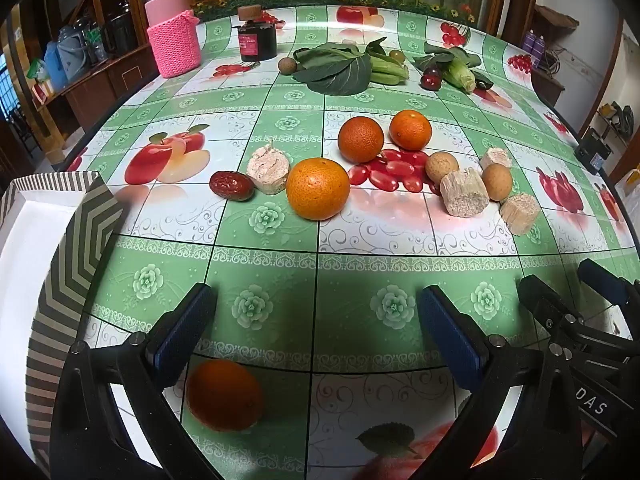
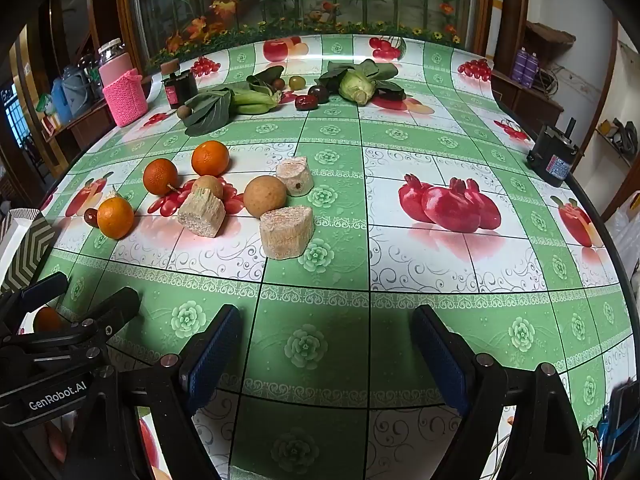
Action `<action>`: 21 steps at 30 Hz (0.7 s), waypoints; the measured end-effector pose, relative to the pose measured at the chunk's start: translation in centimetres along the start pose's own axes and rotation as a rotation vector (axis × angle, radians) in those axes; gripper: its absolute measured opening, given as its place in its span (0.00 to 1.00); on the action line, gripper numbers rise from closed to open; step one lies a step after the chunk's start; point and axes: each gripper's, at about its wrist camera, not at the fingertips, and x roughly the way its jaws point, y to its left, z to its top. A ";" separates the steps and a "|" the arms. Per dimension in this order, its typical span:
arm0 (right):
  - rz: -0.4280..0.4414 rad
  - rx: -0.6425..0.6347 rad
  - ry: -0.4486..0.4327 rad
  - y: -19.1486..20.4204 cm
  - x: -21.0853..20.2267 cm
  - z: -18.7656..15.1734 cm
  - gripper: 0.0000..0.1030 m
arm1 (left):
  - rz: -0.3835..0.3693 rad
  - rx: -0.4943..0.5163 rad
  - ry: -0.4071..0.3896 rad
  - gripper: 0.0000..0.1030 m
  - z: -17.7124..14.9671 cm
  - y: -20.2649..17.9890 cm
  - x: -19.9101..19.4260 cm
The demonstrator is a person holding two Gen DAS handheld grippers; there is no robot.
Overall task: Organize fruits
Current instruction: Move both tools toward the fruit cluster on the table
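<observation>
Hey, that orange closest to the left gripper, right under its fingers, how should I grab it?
Grip the orange across its widest middle, coming straight down from above with the left gripper. It is round, sits free on the tablecloth, and the jaws are already open wide enough, probably.

Ahead of the left tool (image 1: 316, 320), a glossy plastic cloth covers the desk (image 1: 280, 272); the oranges (image 1: 318, 189) look dimpled, the cut stalk pieces (image 1: 464, 194) fibrous, the pink sleeve (image 1: 174, 46) knitted.

Both cameras sit low and near the table (image 1: 280, 280), side by side, facing its far end. Both see the 3 oranges (image 1: 318, 189).
</observation>
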 end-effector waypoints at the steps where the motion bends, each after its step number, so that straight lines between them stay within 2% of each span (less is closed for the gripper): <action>1: 0.002 -0.001 0.000 0.0 0.0 0.0 0.86 | 0.001 -0.002 0.000 1.00 0.0 0.0 0.0; 3: 0.009 0.004 -0.002 -0.2 -0.1 0.0 0.86 | -0.003 0.003 0.015 1.00 0.0 0.0 -0.1; 5: 0.018 0.014 -0.008 -0.5 -0.3 -0.1 0.81 | -0.012 0.007 0.027 1.00 -0.2 -0.1 -0.5; 7: 0.021 0.034 -0.019 -1.0 -0.7 -0.2 0.62 | -0.020 0.016 0.003 0.99 -0.7 -0.1 -1.5; 11: 0.081 0.082 -0.022 -1.8 -1.9 -0.3 0.62 | -0.018 0.008 -0.074 0.99 -1.2 0.6 -4.2; 16: 0.107 0.046 -0.094 -0.3 -4.8 -0.9 0.62 | -0.029 -0.015 -0.154 0.99 -1.4 2.0 -7.3; 21: 0.162 0.032 -0.140 0.6 -7.1 -0.7 0.62 | -0.059 -0.030 -0.188 0.99 -2.1 3.4 -9.5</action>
